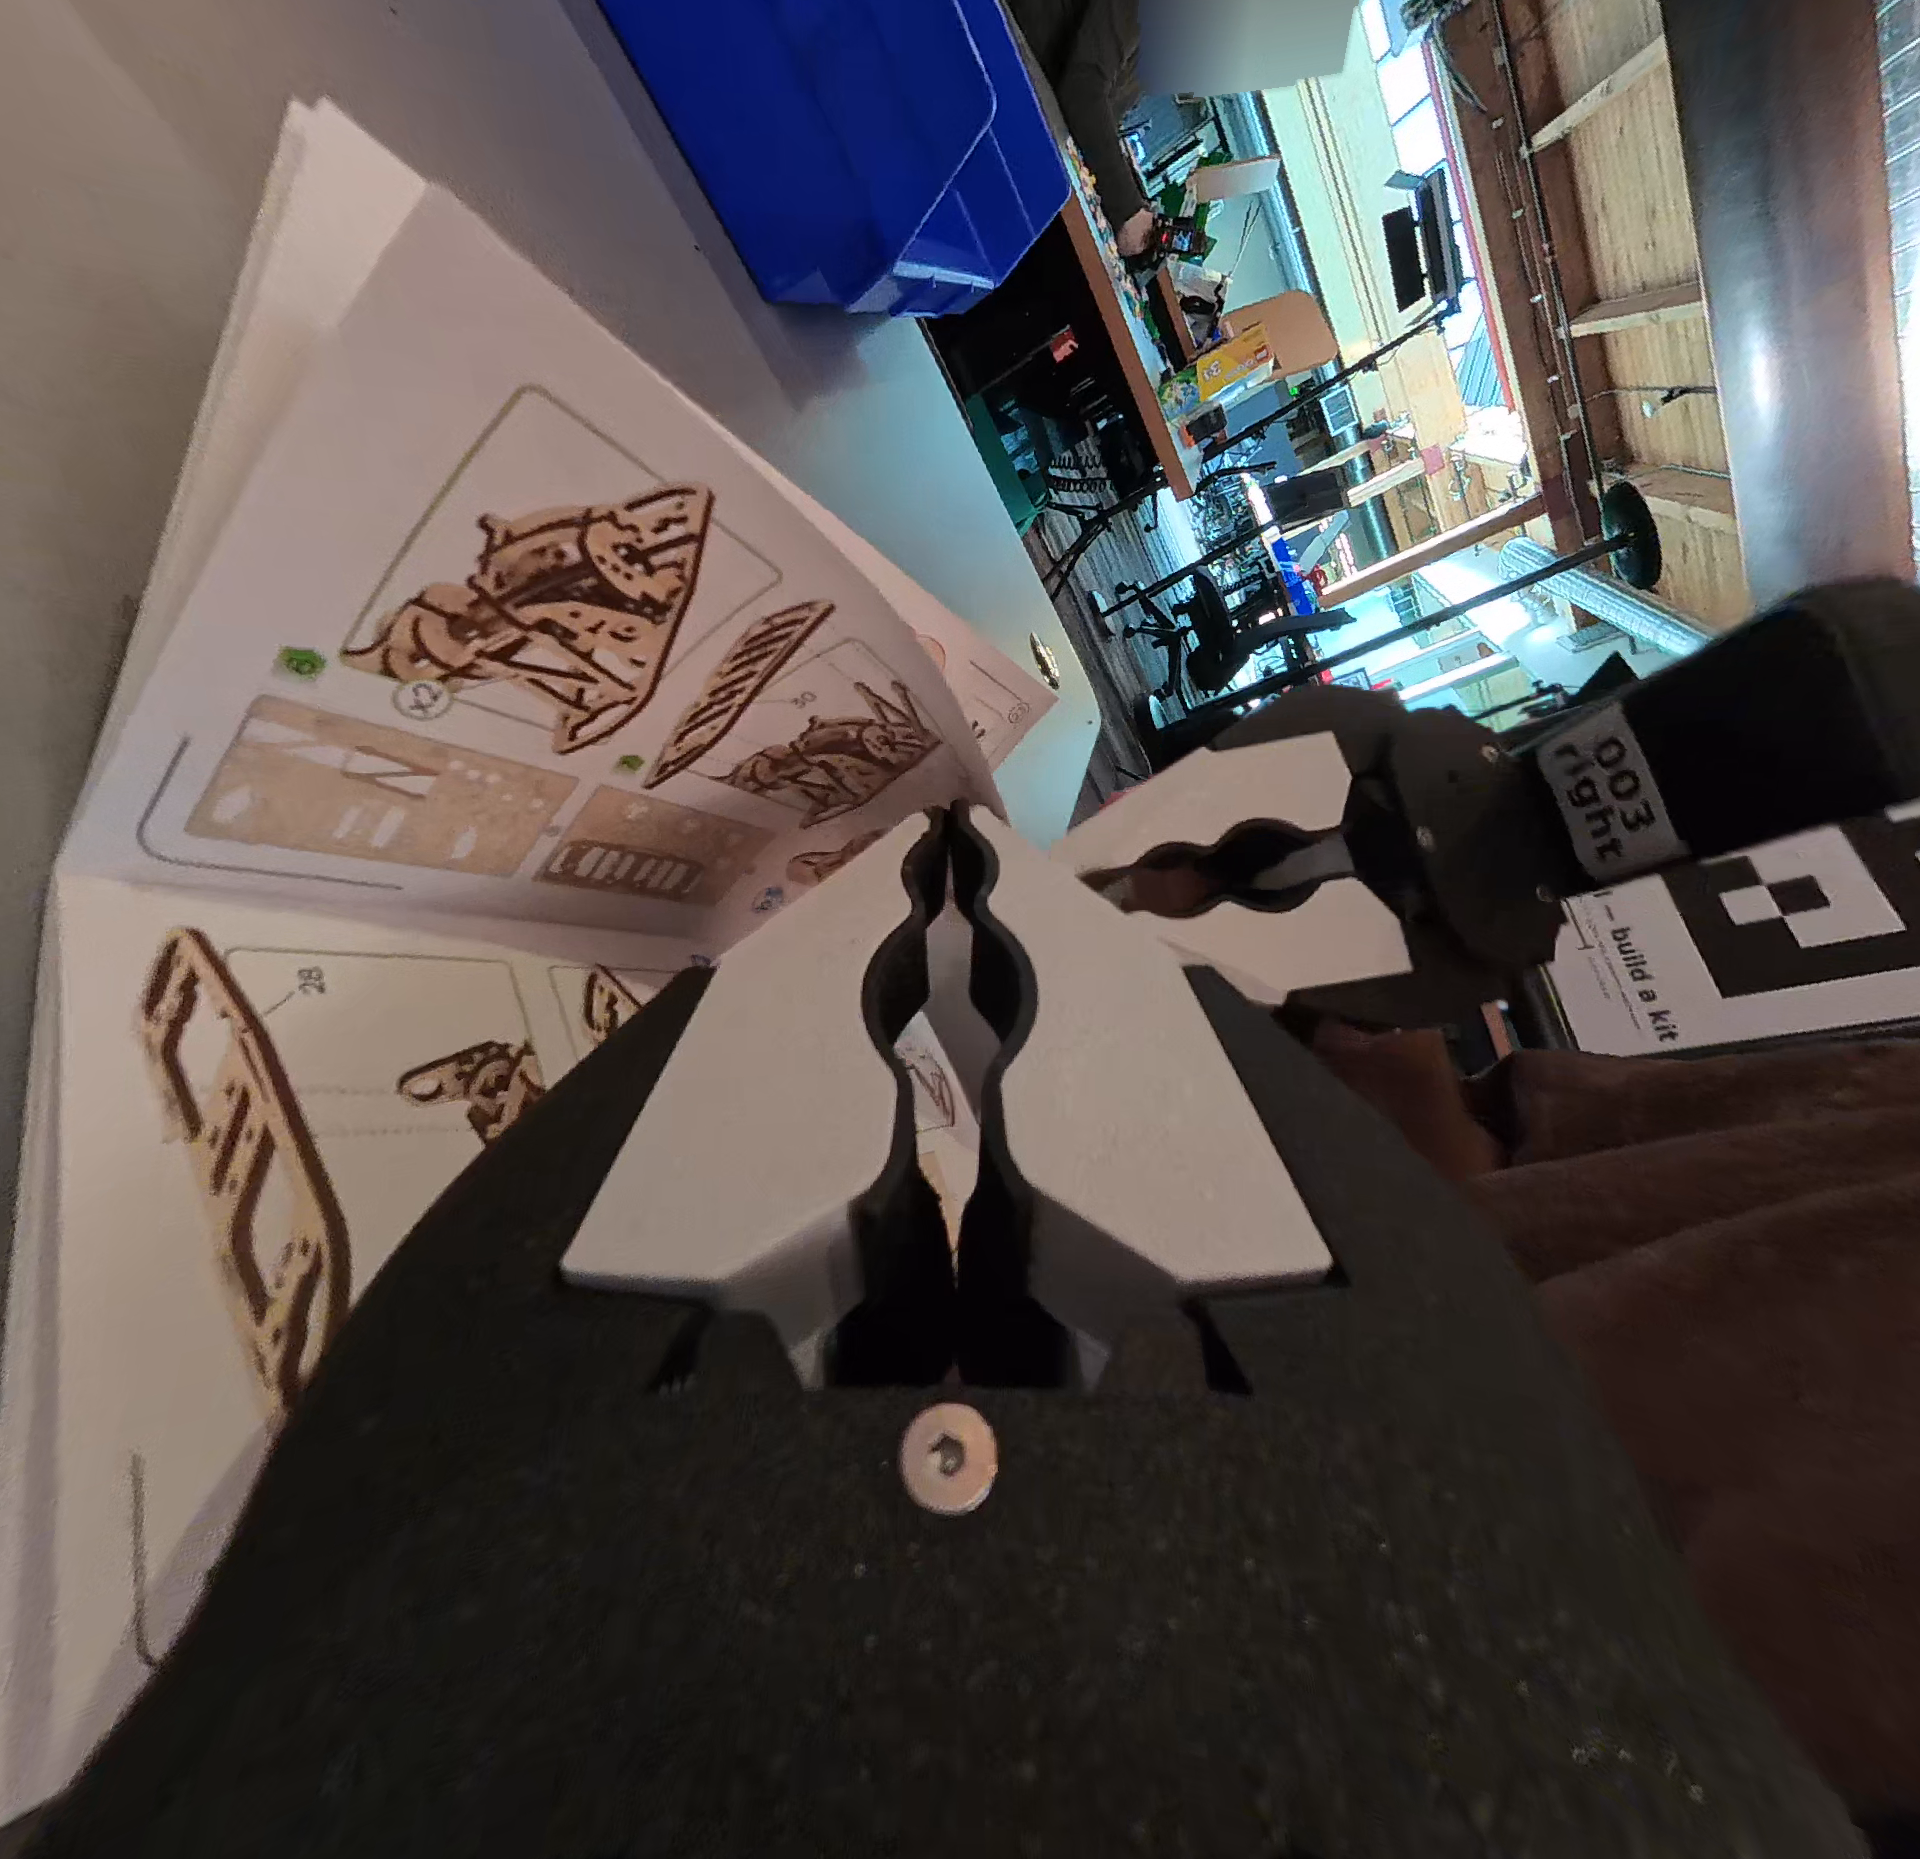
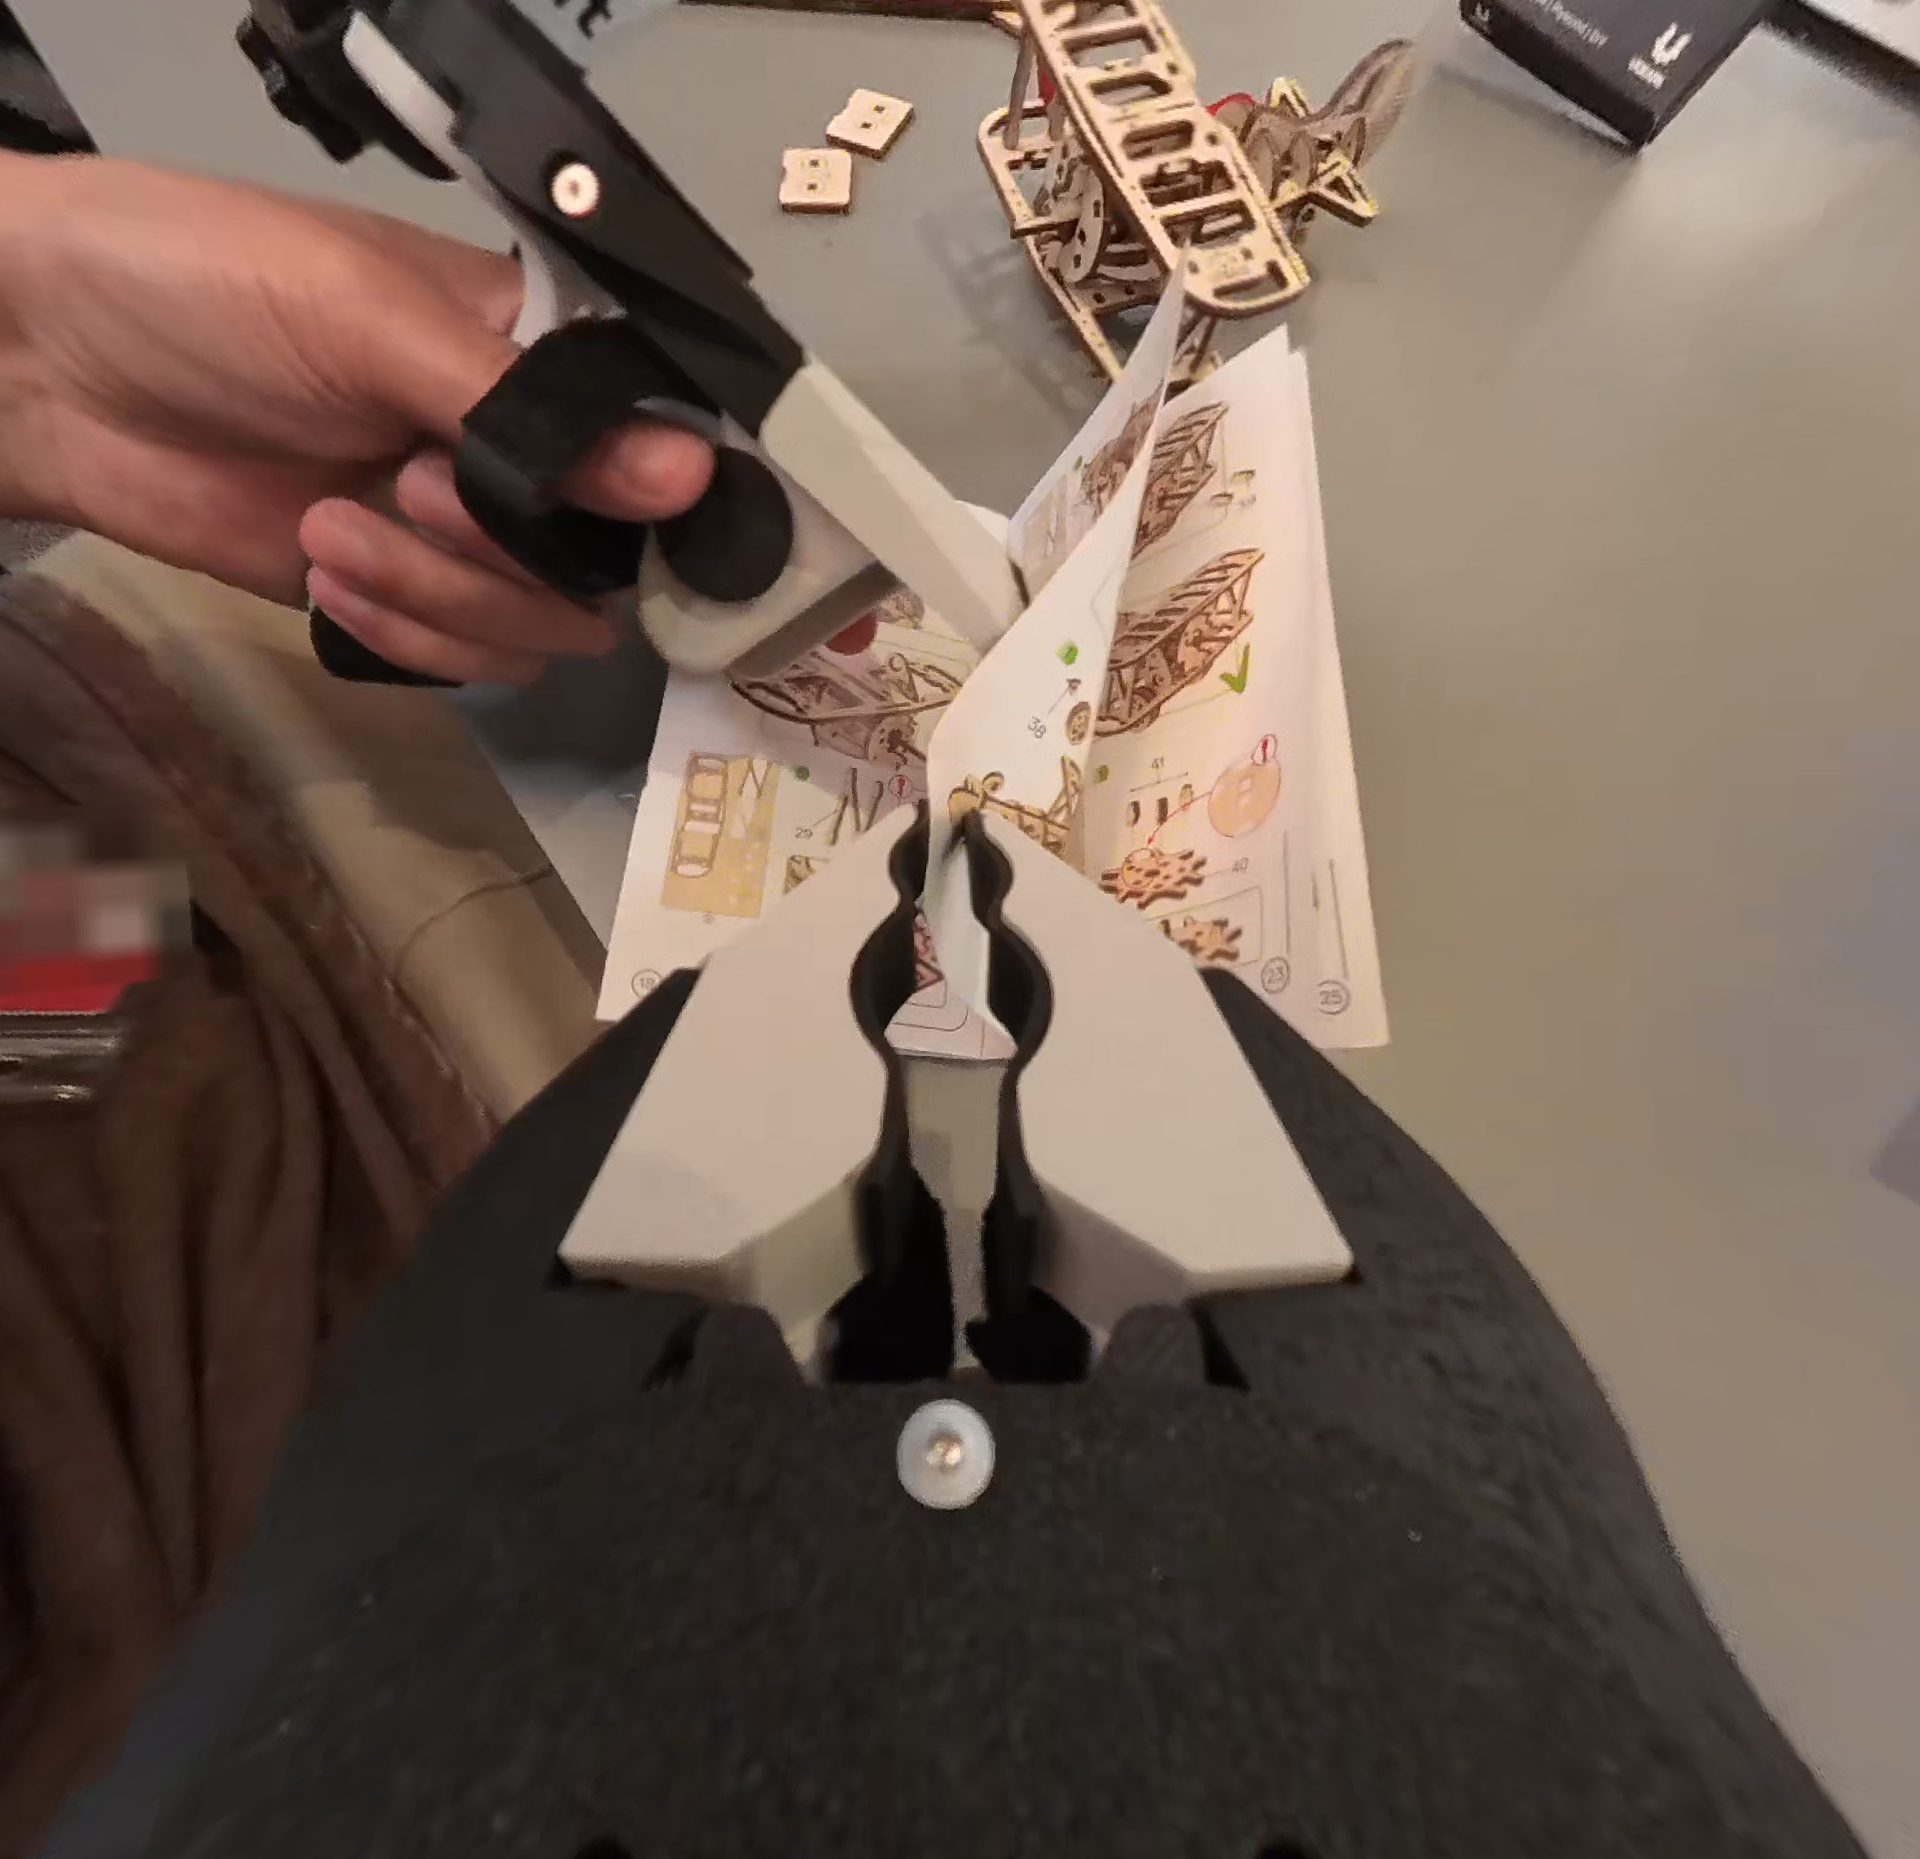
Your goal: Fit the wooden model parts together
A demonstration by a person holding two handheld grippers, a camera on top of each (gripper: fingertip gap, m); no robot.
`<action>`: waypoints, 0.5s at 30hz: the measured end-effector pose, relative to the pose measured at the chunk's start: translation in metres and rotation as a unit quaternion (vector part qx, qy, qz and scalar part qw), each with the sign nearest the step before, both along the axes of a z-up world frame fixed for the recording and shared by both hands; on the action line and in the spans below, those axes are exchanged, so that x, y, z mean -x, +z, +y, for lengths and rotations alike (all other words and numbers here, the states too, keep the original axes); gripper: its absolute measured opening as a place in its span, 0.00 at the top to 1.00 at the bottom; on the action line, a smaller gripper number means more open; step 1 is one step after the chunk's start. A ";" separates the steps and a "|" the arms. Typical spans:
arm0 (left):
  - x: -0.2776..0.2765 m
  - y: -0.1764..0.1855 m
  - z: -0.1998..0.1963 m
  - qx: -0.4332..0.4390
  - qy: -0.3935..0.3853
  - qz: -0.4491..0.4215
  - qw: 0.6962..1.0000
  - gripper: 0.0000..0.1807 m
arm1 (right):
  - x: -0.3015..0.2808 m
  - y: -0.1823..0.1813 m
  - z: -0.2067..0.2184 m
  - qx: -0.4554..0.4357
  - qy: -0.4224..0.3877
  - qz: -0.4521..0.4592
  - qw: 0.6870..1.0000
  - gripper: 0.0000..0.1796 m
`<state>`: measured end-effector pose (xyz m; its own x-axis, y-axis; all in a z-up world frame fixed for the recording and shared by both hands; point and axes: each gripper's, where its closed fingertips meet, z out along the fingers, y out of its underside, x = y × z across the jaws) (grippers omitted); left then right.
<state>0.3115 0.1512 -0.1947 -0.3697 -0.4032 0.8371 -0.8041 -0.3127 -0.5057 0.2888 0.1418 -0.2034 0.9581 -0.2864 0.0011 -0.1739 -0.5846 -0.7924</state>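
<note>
Right now, in the left wrist view, the left hand-held gripper [image 1: 951,822] has its tips pinched on the edge of a page of the instruction booklet [image 1: 499,687]. The booklet lies open on the grey worktop [image 1: 125,147]. A blue bin [image 1: 862,116] sits farther back. The right hand-held gripper [image 1: 1117,879] is close beside, also closed down.

In the right wrist view, the right hand-held gripper [image 2: 945,827] is closed on a lifted page [image 2: 1039,687] that stands up from the booklet. The left hand-held gripper [image 2: 1003,588], held by a hand [image 2: 270,396], nips another page just behind. The wooden model plane [image 2: 1164,178] stands on the worktop past the booklet, well apart from both grippers. Two small square wooden pieces [image 2: 842,152] lie near it, and a dark box [image 2: 1621,33] sits at the far corner.

I think this step is turning pages to find the next picture, not fitting parts yet. Next, the pages need to be laid flat and let go, gently so the paper does not tear.
</note>
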 end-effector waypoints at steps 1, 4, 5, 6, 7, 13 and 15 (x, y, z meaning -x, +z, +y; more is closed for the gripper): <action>0.001 0.002 -0.001 0.004 -0.004 -0.003 1.000 1.00 | -0.002 0.000 0.000 -0.006 -0.005 0.008 1.000 0.98; 0.004 0.004 -0.004 -0.007 -0.023 -0.028 0.999 1.00 | -0.004 0.002 -0.001 -0.019 -0.009 0.024 0.999 0.98; 0.005 0.004 -0.005 -0.014 -0.029 -0.039 0.999 1.00 | -0.003 0.002 -0.001 -0.021 -0.008 0.029 0.999 0.98; 0.005 0.004 -0.006 -0.018 -0.032 -0.044 0.998 0.99 | -0.003 0.002 0.000 -0.023 -0.008 0.031 0.999 0.98; 0.006 0.004 -0.007 -0.015 -0.033 -0.045 0.998 0.99 | -0.004 0.002 -0.001 -0.024 -0.009 0.032 0.999 0.98; 0.006 0.004 -0.007 0.004 -0.037 -0.036 0.999 0.97 | -0.007 0.002 -0.002 -0.037 -0.013 0.052 0.998 0.98; 0.005 0.006 -0.006 0.010 -0.034 -0.038 0.999 0.96 | -0.007 0.002 -0.003 -0.037 -0.014 0.052 0.998 0.98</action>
<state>0.3065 0.1453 -0.1883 -0.4587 -0.3577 0.8134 -0.7832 -0.2696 -0.5602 0.2961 0.1389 -0.2014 0.9436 -0.3084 -0.1202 -0.2729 -0.5193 -0.8098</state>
